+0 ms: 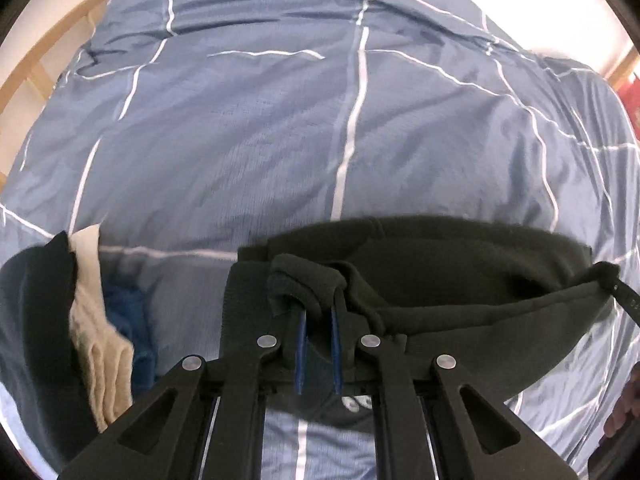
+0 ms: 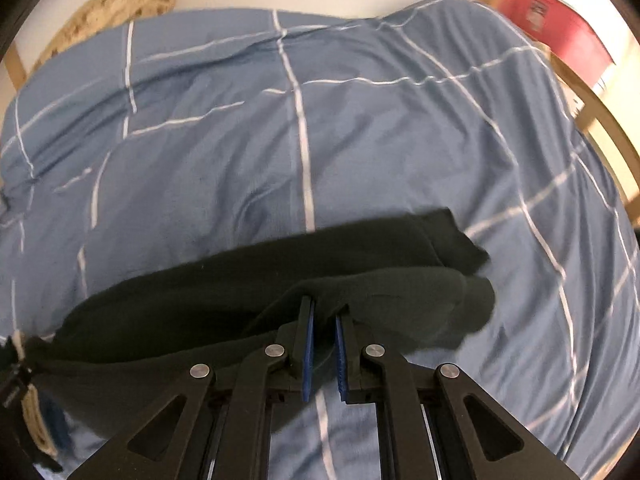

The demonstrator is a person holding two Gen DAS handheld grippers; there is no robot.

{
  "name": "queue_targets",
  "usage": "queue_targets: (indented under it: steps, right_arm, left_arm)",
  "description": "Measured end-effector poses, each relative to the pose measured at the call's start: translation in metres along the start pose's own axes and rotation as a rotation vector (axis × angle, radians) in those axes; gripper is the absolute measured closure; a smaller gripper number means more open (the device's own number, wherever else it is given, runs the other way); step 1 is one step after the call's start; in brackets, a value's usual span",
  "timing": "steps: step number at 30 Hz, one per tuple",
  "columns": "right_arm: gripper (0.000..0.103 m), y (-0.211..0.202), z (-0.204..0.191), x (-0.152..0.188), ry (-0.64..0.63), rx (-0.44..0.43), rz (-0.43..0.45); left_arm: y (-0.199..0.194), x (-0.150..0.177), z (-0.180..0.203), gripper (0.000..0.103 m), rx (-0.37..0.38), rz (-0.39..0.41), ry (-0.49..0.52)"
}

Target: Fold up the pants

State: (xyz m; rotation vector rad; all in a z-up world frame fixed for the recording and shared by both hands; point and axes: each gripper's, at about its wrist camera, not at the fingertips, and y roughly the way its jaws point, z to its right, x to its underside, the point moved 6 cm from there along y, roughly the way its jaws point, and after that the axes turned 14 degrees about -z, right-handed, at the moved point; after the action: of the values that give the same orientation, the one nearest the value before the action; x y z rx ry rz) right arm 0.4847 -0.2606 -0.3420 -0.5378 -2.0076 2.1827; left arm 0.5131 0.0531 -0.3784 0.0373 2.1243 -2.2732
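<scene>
Dark green-black pants (image 1: 460, 280) hang in a band above the blue checked duvet (image 1: 280, 140). My left gripper (image 1: 318, 312) is shut on a bunched thick edge of the pants, which wraps over its blue-padded fingertips. In the right wrist view the pants (image 2: 240, 280) stretch from the lower left to two loose ends at the right. There my right gripper (image 2: 324, 314) is shut on a fold of the same cloth. At the far right of the left wrist view, the other gripper's tip (image 1: 624, 300) pinches the cloth.
The duvet (image 2: 320, 140) covers the bed in both views, with a wooden frame (image 2: 608, 128) along its right side. A pile of dark, beige and blue clothes (image 1: 92, 320) lies at the left. A red box (image 2: 560, 28) stands beyond the bed.
</scene>
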Motion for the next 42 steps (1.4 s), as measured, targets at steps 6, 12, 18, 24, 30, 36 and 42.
queue_targets:
  steps: [6,12,18,24,30,36,42]
  right_arm:
    - [0.093,0.032,-0.012,-0.031,-0.013,0.02,-0.064]
    - [0.077,0.051,-0.021,-0.042,-0.034,0.02,-0.102]
    - [0.045,0.024,-0.021,-0.037,-0.06,-0.01,-0.042]
    - [0.045,-0.017,-0.014,-0.022,-0.168,-0.007,0.026]
    - [0.045,-0.035,0.021,-0.002,-0.262,0.012,0.046]
    - [0.045,-0.027,0.062,0.001,-0.321,0.042,0.03]
    - [0.045,-0.009,0.09,-0.011,-0.345,0.045,0.028]
  left_arm:
    - [0.023,-0.02,-0.002,0.088,0.0,-0.054,-0.03]
    - [0.024,-0.026,0.002,0.08,-0.016,-0.085,0.011]
    - [-0.032,-0.019,0.012,0.013,-0.147,0.109,0.134]
    - [-0.077,0.0,0.039,0.013,-0.201,0.212,0.339]
    - [-0.081,0.023,0.103,0.014,-0.14,0.251,0.591]
    - [-0.057,0.024,0.16,0.014,-0.039,0.219,0.73]
    - [-0.03,0.0,0.2,0.017,-0.012,0.156,0.755]
